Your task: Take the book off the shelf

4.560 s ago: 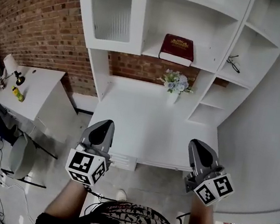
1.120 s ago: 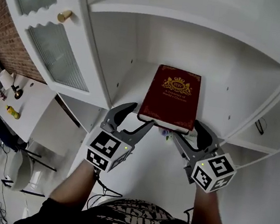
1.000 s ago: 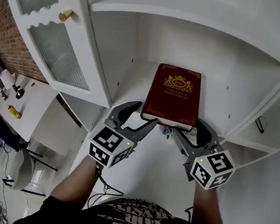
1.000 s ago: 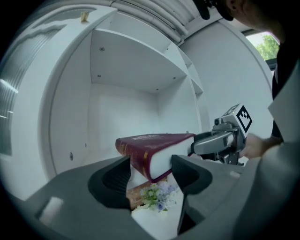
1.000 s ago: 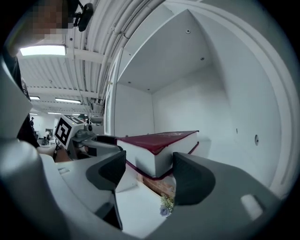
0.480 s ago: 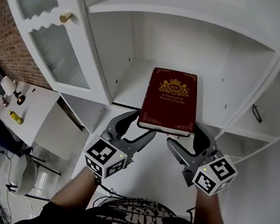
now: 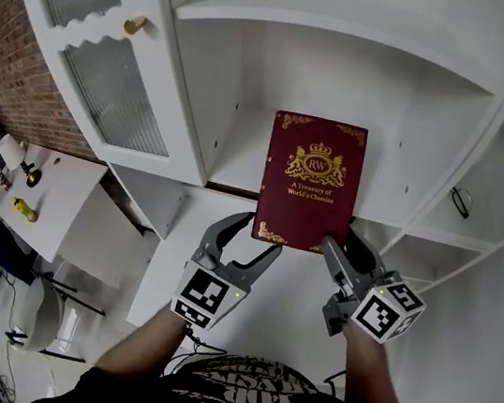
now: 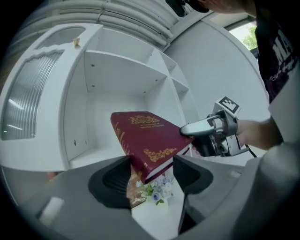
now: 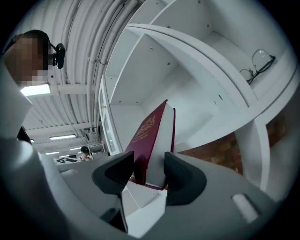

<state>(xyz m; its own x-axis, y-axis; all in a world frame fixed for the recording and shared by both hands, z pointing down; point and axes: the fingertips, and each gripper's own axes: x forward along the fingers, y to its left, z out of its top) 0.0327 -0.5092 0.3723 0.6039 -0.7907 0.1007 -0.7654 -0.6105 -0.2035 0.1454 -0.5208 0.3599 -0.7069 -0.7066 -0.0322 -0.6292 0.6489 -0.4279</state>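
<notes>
- Now the right gripper's (image 7: 342, 254) jaws have just been closing; half shut, they clamp the book (image 7: 310, 182) at its near right corner.
- Since a second ago the book has come forward off the shelf (image 7: 230, 159) board and tipped up, cover facing the head view.
- Whether its far end still hangs over the board, I cannot tell.
- Left gripper (image 7: 251, 238): jaws wide apart, the book's near left corner at the gap, ungripped.
- By my judgement the removal is nearly done; one grip carries it.
</notes>
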